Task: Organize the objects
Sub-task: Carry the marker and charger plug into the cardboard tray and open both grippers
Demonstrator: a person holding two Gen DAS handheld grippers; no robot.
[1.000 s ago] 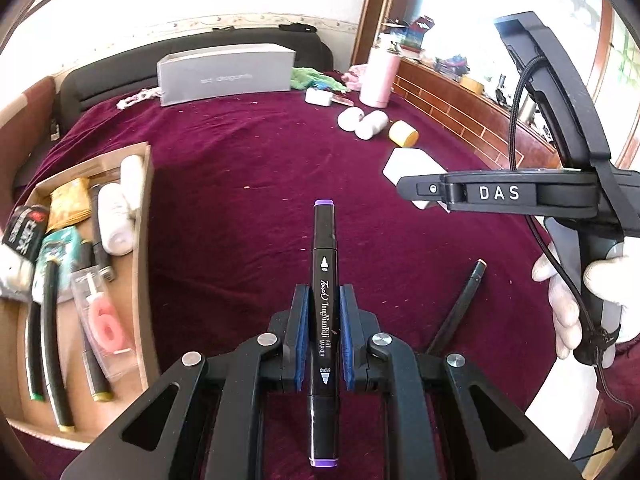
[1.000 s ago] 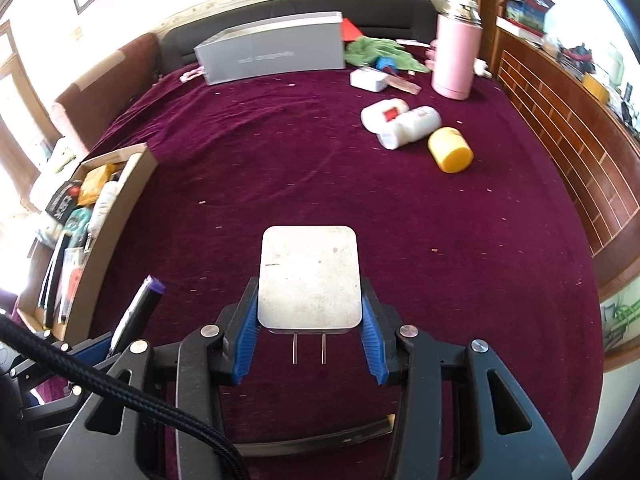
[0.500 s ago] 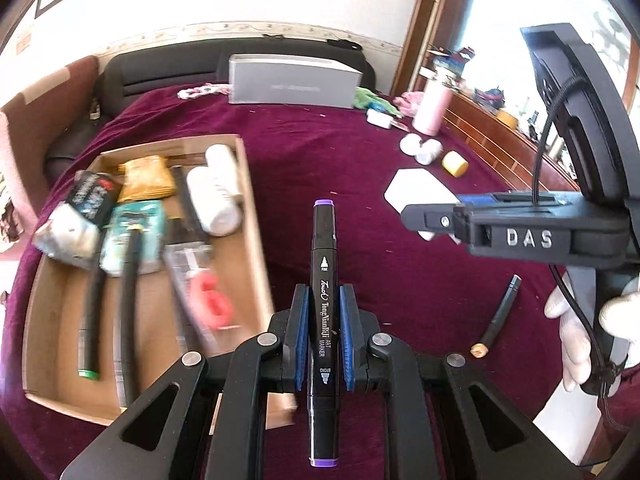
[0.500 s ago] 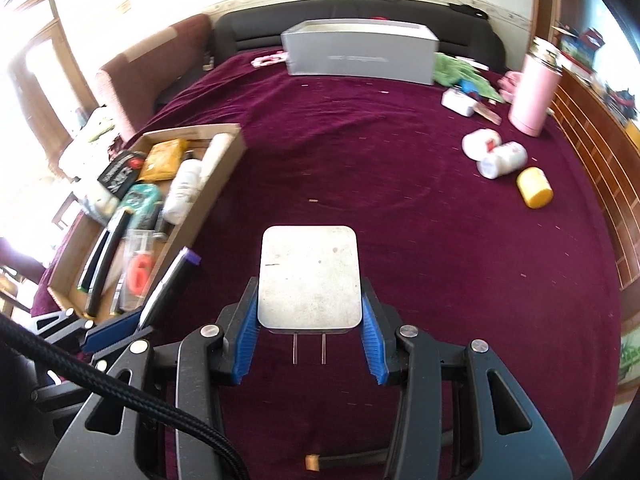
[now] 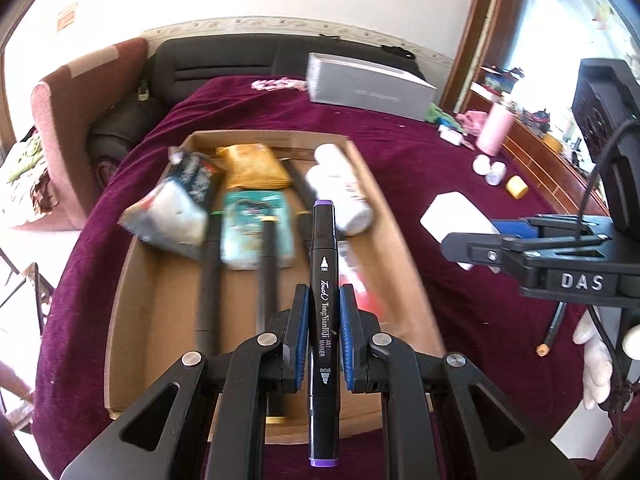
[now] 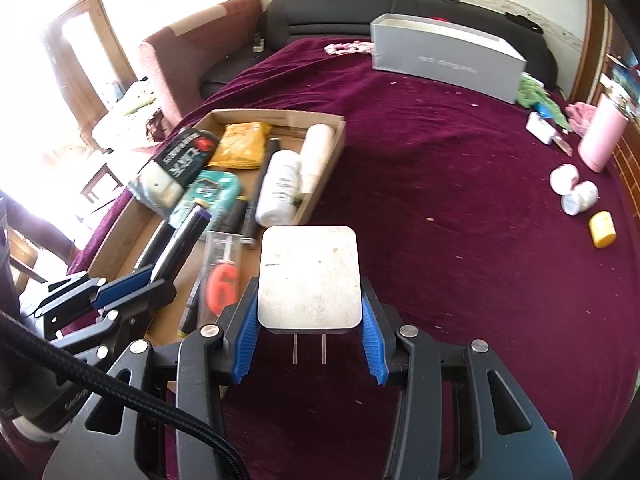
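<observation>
Maroon bedcover [image 6: 440,184] carries a cardboard tray [image 5: 400,216]. Left gripper [image 5: 323,336] is clenched on a marker [image 5: 323,280] above the tray; right gripper [image 6: 310,332] grips a white charger [image 6: 308,276]. Both appear light, rigid; grip mid-body.

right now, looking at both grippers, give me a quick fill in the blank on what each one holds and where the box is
The left gripper is shut on a black ____ with purple ends.
The right gripper holds a white ____ with two metal prongs.
The cardboard box rests on a ____ cloth.

Missing words: marker; charger; maroon
</observation>
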